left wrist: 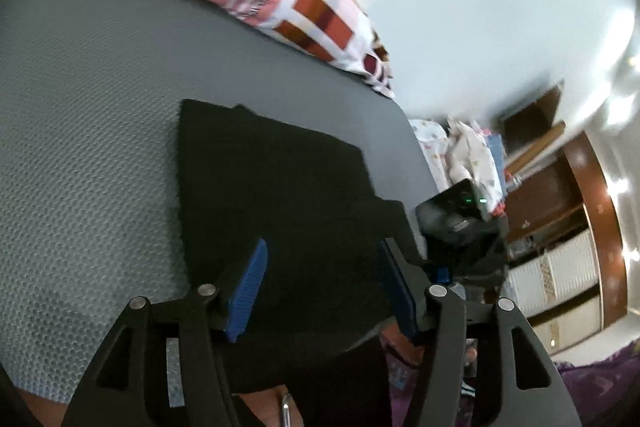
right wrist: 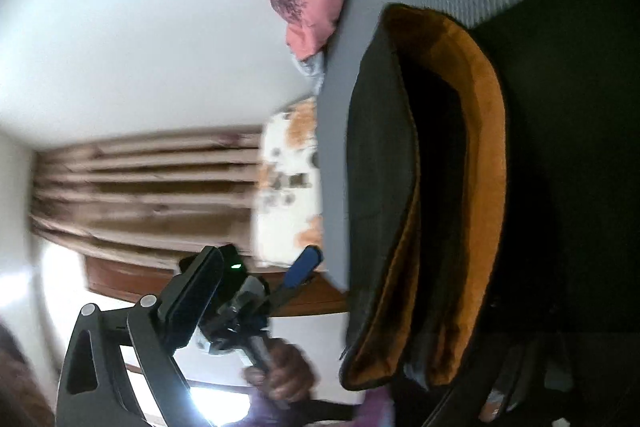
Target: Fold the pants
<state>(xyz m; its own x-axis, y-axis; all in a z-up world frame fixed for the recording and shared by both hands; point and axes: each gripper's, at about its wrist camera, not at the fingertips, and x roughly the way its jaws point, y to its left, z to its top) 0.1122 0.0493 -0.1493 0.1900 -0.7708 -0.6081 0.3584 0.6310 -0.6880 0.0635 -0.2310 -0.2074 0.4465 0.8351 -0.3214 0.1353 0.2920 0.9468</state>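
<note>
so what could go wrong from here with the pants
1. The pants lie near the mat edge, one part already hanging over it; a pull could slide them off.
2. The left gripper is open above the fabric, holding nothing, so a fold could spring back.
3. In the right wrist view the orange lining shows at a lifted opening; the fold may come out uneven. The right gripper's hold cannot be seen.
</note>
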